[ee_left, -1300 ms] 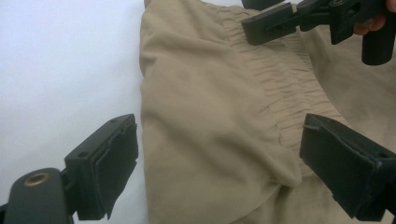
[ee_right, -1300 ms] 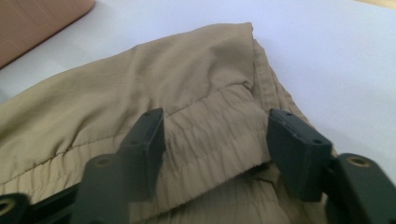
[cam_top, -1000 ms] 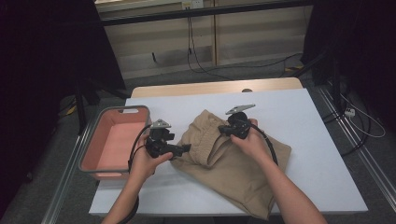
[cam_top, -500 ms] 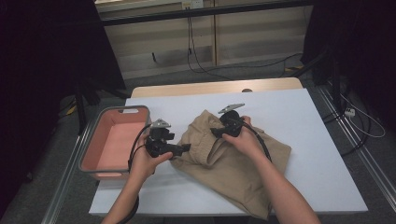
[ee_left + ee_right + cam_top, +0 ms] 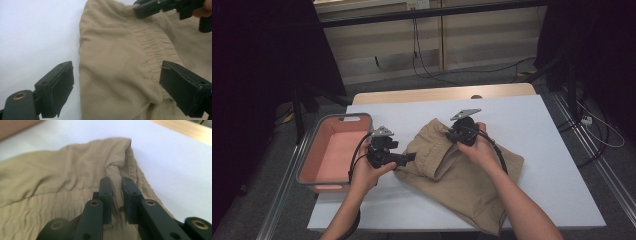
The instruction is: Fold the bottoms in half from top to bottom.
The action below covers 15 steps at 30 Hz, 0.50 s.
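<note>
A white worktop [image 5: 552, 165] carries a crumpled pair of tan trousers [image 5: 462, 175], lying right of its middle and reaching down to the near edge. To the left, partly over the worktop's edge, sits a pink tub [image 5: 307, 165] with a grey rim. The right hand-held gripper [image 5: 451, 131] is at the far end of the trousers, by the gathered waistband; its jaws have just been closing and now pinch a fold of the tan cloth between them. The left hand-held gripper [image 5: 411, 157] lies level at the trousers' left edge, its jaws standing wide apart with cloth lying between them, the pads not pressing on it.
</note>
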### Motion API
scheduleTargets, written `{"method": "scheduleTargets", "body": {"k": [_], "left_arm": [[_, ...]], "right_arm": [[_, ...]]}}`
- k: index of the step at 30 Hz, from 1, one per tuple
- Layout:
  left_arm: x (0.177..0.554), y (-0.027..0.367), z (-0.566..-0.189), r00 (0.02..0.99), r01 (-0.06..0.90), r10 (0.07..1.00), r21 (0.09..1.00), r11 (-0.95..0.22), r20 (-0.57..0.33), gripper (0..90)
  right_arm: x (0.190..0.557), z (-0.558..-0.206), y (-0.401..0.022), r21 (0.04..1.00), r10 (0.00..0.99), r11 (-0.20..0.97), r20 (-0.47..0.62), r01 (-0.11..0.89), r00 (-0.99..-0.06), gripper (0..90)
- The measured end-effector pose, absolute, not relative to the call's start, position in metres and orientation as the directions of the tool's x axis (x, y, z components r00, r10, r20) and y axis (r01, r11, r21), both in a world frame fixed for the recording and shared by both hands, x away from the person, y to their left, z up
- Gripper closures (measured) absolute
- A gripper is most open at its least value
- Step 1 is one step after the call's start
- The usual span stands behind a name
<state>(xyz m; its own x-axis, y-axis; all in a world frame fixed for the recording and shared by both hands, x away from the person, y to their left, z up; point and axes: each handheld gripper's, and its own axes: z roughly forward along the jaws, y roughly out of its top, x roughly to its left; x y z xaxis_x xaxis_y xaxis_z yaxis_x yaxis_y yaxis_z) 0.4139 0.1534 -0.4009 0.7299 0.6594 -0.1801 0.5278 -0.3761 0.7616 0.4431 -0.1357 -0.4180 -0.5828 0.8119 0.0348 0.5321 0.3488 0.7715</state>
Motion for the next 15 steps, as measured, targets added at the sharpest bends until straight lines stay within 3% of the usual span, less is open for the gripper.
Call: {"method": "scheduleTargets", "body": {"k": [7, 15], "left_arm": [[0.414, 0.151, -0.399, 0.732, 0.521, 0.658, 0.767, -0.374, -0.176, 12.2], [0.414, 0.151, -0.400, 0.731, 0.523, 0.660, 0.762, -0.381, -0.172, 12.2]], "right_arm": [[0.423, -0.409, -0.156, 0.785, 0.810, 0.304, 0.086, 0.540, -0.581, 79.5], [0.412, -0.431, -0.167, 0.779, 0.820, 0.272, 0.119, 0.564, -0.560, 76.7]]}}
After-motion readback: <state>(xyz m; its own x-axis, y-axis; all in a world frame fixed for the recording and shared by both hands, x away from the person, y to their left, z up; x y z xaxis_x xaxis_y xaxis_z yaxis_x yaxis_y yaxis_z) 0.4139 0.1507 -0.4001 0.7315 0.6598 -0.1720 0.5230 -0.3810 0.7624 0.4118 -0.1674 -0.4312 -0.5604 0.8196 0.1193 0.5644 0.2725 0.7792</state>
